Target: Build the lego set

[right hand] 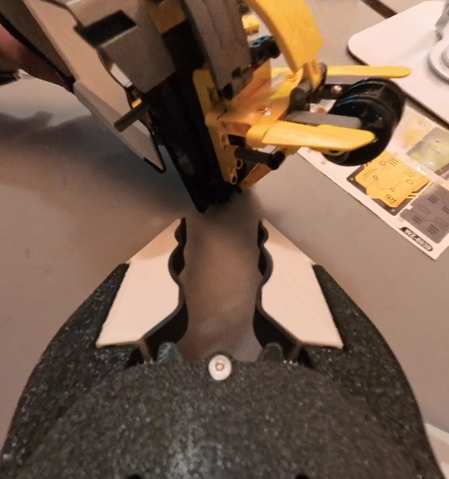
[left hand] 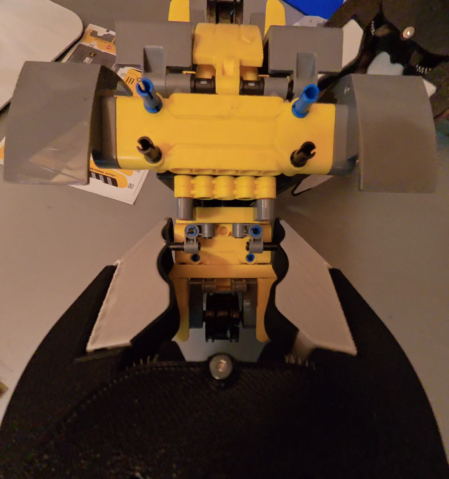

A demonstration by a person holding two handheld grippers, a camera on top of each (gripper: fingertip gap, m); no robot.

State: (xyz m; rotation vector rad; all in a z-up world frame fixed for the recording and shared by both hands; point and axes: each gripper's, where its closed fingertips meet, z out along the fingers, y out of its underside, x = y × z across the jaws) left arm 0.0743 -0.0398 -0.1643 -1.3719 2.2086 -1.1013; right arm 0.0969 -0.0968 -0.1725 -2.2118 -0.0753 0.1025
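My left gripper (left hand: 222, 248) is shut on a yellow and grey brick-built model (left hand: 223, 129), gripping its narrow yellow stem just above a small black wheel (left hand: 222, 318). The model has grey curved panels at both sides, two blue pins (left hand: 148, 94) and two black pins on its yellow body. In the right wrist view the same model (right hand: 244, 116) hangs above the grey table, held by the other gripper (right hand: 109, 85) at the upper left. My right gripper (right hand: 222, 228) is open and empty, just below the model's black lower edge, not touching it.
A sticker sheet (right hand: 399, 189) lies on the grey table (right hand: 49, 220) to the right of the model; it also shows in the left wrist view (left hand: 114, 186). A white tray (right hand: 399, 51) with a clear glass item stands at the far right. The right gripper's black body (left hand: 412, 51) shows at the upper right.
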